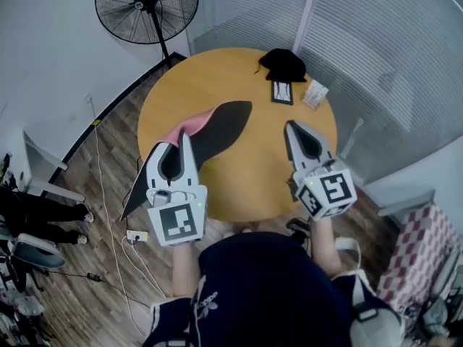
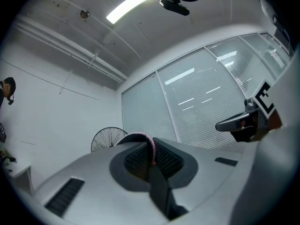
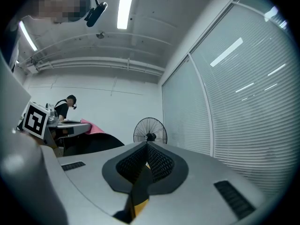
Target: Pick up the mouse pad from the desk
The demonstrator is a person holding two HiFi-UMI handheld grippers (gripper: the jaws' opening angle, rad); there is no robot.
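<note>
The mouse pad [image 1: 226, 123] hangs curled above the round wooden table [image 1: 249, 186], its black underside up and its pink face [image 1: 189, 127] showing at the fold. One end droops past the table's left edge. My left gripper [image 1: 181, 142] is shut on the pad's edge. In the left gripper view the stitched pink rim [image 2: 151, 146] is pinched between the pads of the left gripper [image 2: 153, 159]. My right gripper [image 1: 291, 126] hovers over the table's right half, shut, with nothing held. In the right gripper view its jaws [image 3: 146, 150] meet, and the pink pad [image 3: 93, 127] shows far left.
At the table's far side lie a black cap [image 1: 282, 63], a small dark-framed card [image 1: 281, 92] and a white packet [image 1: 315, 94]. A standing fan [image 1: 147, 7] is behind the table. A power strip [image 1: 136, 236] and cables lie on the wood floor at left. Window blinds run along the right.
</note>
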